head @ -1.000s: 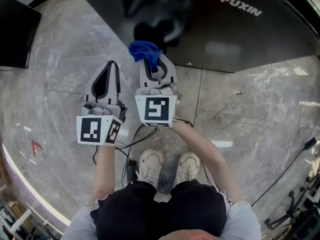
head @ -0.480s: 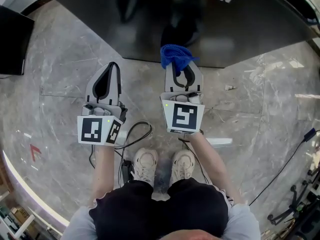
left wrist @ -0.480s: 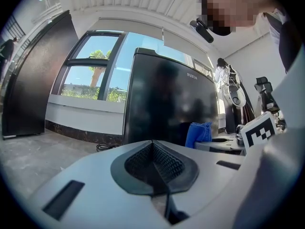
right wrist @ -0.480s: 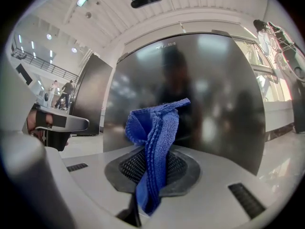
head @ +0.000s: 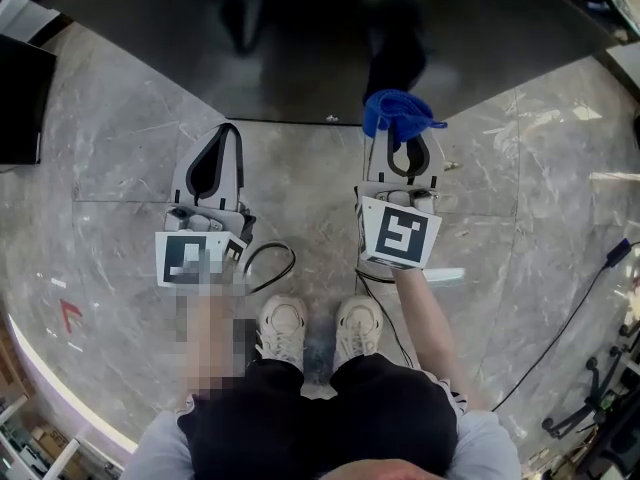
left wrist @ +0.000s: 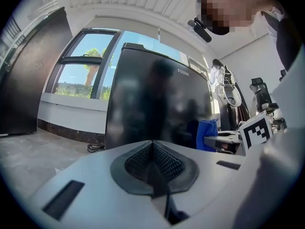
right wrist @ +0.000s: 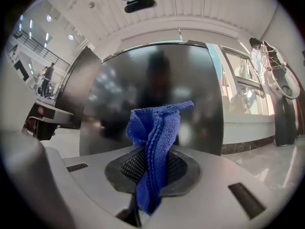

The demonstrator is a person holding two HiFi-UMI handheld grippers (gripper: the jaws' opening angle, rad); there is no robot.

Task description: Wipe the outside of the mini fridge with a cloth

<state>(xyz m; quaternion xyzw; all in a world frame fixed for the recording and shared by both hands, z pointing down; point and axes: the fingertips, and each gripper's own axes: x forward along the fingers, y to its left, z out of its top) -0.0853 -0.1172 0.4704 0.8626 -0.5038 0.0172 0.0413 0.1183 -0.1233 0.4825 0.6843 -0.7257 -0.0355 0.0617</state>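
The black glossy mini fridge (head: 300, 38) fills the top of the head view and stands ahead in both gripper views (left wrist: 157, 104) (right wrist: 152, 99). My right gripper (head: 402, 138) is shut on a blue cloth (head: 398, 114) (right wrist: 155, 142), which bunches up past the jaws close to the fridge's front face; contact with it cannot be told. My left gripper (head: 222, 133) hangs shut and empty to the left, short of the fridge. The blue cloth (left wrist: 207, 135) also shows at the right of the left gripper view.
Grey marble floor (head: 120, 118) lies all around. A black cable (head: 265, 268) loops near the person's white shoes (head: 280, 328). Another dark cabinet (head: 20, 98) stands at the left. More cables and gear (head: 600, 388) lie at the lower right.
My right gripper with the blue cloth has slid rightward along the fridge's front. The left gripper has kept its place.
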